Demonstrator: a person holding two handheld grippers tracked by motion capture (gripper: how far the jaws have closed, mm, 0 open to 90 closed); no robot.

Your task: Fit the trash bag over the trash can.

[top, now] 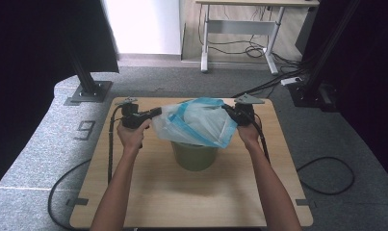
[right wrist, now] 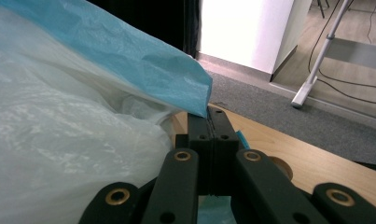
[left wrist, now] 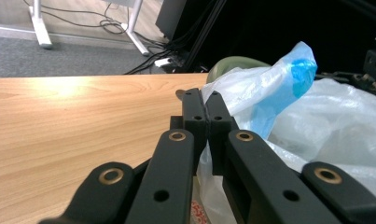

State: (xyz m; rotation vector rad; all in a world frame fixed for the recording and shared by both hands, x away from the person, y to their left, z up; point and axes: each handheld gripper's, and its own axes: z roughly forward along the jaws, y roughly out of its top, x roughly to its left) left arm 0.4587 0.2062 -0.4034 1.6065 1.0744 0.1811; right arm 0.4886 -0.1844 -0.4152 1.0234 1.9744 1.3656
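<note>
Plastic bag [top: 199, 122], translucent with blue trim, is being stretched above a green bin [top: 195, 155] mid-counter, pinched by the closed jaws of the left gripper [top: 155, 112] and right gripper [top: 228, 109]; even tension should be kept while lowering.

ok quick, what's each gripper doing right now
left gripper: closed on the plastic bag's left edge
right gripper: closed on the bag's blue-trimmed right edge

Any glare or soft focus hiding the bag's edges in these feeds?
High view: dark side curtains, even light on the table, bag slightly soft. Left gripper view: bright glare patch on the wood, left claw a little blurred up close. Right gripper view: white wall overexposed, bag translucent and washed out beside the right claw.
</note>
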